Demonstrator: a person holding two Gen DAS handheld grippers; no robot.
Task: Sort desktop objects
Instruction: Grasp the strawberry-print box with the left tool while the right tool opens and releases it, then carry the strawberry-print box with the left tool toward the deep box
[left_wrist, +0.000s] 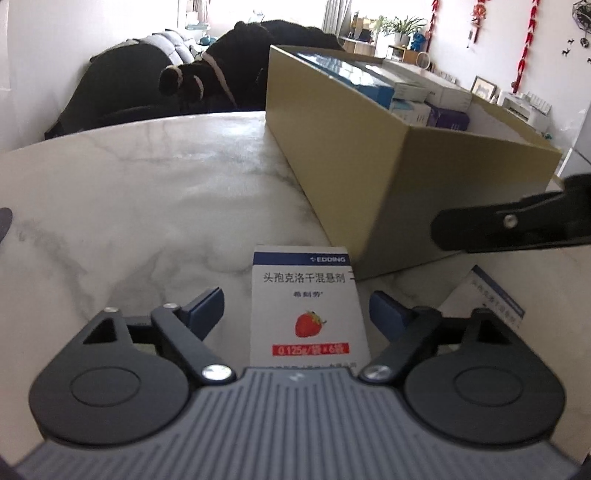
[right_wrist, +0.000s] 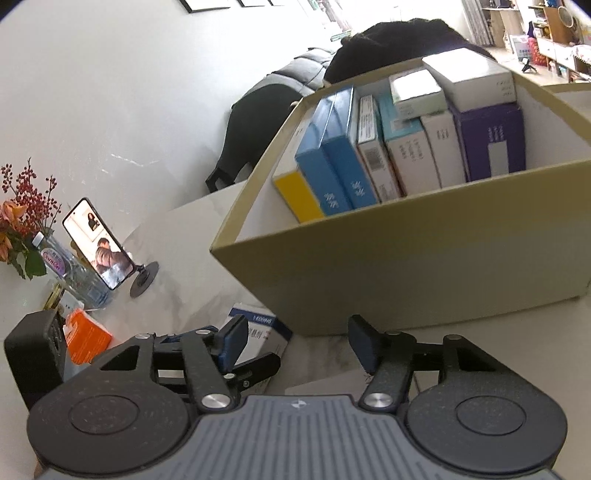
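Strawberry medicine box (left_wrist: 308, 302) lies between my wide left tongs (left_wrist: 297, 308), long axis pointing away; right tongs (right_wrist: 295, 341) half-open, empty, farther off.

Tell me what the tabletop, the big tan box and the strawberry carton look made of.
Tabletop: marble or a marble-look slab, white with grey veins, glossy reflections. Tan box: matte cardboard, folded flat walls, white inside. Strawberry carton: thin printed paperboard, smooth, slightly shiny.

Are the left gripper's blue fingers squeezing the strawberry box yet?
Apart. In the left wrist view, the strawberry medicine box stands between the left gripper's blue fingers, with marble table showing on both sides.
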